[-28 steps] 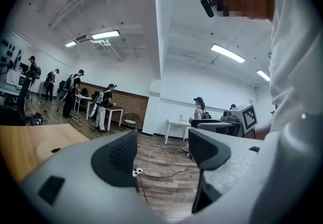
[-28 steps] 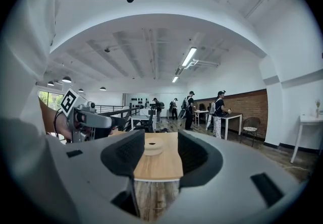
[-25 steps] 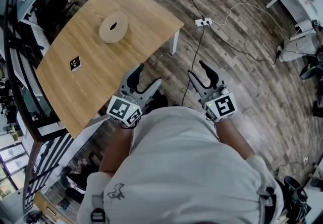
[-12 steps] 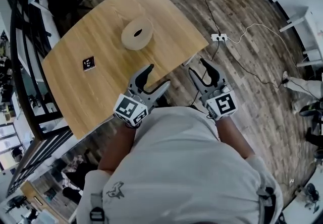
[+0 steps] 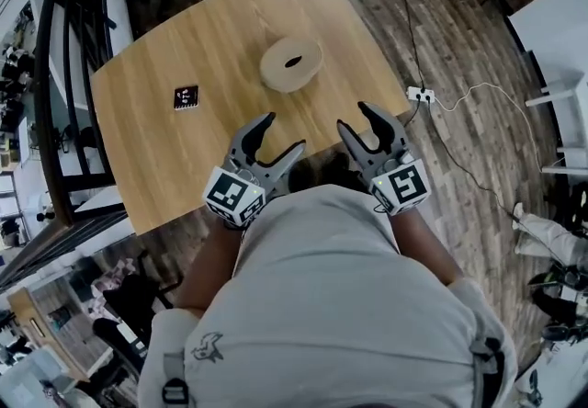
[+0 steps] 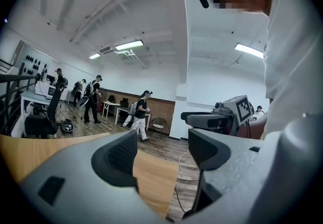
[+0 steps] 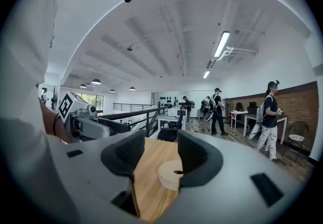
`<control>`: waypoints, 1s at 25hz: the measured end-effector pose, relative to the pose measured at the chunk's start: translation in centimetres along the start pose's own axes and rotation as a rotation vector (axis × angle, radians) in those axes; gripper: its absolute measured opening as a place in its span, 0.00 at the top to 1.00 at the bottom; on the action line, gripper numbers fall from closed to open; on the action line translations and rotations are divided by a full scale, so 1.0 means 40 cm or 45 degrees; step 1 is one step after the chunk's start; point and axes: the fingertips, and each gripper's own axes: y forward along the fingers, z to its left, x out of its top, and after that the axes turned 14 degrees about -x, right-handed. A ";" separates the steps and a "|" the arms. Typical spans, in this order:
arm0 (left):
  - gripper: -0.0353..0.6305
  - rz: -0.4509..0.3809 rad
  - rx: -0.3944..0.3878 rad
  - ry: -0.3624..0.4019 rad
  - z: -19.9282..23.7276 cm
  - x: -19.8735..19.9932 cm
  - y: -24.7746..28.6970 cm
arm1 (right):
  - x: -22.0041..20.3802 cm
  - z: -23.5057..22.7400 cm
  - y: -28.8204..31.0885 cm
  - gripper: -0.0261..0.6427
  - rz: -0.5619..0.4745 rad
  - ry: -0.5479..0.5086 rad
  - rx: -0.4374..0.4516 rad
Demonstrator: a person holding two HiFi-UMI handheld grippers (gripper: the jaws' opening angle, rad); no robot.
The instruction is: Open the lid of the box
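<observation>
A round, light wooden box [image 5: 291, 63] with a small dark hole in its lid lies on the wooden table [image 5: 165, 149], toward the far side. Both grippers hang at the table's near edge, well short of the box. My left gripper [image 5: 278, 135] is open with nothing between its jaws. The right gripper [image 5: 356, 119] is open and empty too. In the right gripper view the box [image 7: 169, 173] shows beyond the spread jaws of the right gripper [image 7: 157, 151], partly hidden by one of them. The left gripper view shows my left gripper [image 6: 161, 148] over the table's corner [image 6: 149, 177].
A black square marker tag [image 5: 186, 97] lies on the table left of the box. A white power strip [image 5: 423, 95] with cables lies on the floor at the right. A black railing [image 5: 64, 75] runs along the left. Several people stand farther off in the room.
The table and box have come closer and toward the middle of the head view. Both grippers now reach over its near edge and are still open.
</observation>
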 end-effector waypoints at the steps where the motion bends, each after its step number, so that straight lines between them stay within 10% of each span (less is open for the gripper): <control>1: 0.48 -0.002 0.023 -0.003 0.008 -0.003 -0.016 | -0.001 0.015 0.012 0.64 0.001 -0.004 0.024; 25: 0.48 0.003 0.413 -0.132 0.222 -0.076 -0.063 | -0.090 0.041 0.313 0.64 0.126 -0.093 0.408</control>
